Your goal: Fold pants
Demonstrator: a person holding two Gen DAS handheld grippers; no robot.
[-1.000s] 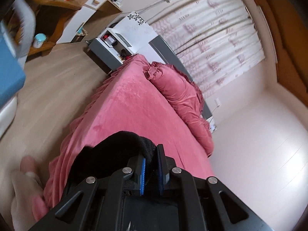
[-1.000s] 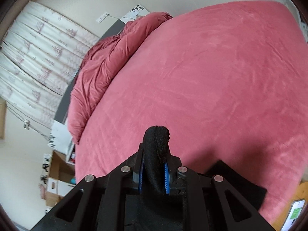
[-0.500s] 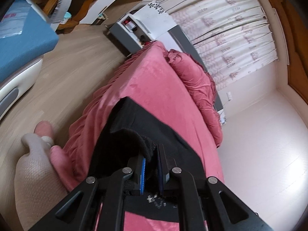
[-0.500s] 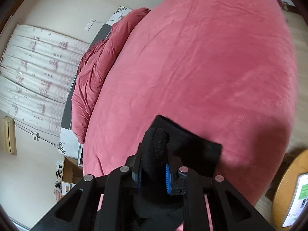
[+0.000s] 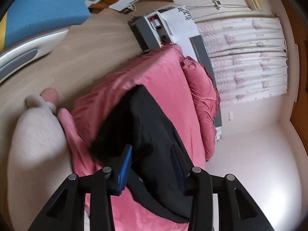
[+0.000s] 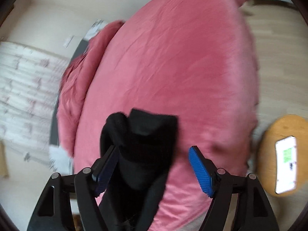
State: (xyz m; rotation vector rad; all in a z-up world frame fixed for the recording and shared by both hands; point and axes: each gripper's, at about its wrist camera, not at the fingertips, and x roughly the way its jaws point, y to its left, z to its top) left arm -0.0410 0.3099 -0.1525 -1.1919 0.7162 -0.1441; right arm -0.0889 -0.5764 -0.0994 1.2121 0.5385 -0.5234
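- Two grippers, left gripper (image 5: 152,165) and right gripper (image 6: 154,169), gape wide, gripping nothing.
- Black pants (image 5: 150,127) lie lower centre on the pink bed (image 6: 173,67).

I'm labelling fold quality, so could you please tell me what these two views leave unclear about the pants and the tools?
- Left wrist view: the near end of the black pants is hidden under the open left tool; the far hem is blurred.
- Right wrist view: the pants run off the bottom edge between the fingers of the open right tool, so their full length is unseen.
- Both views: motion blur hides any creases on the pink bedspread.
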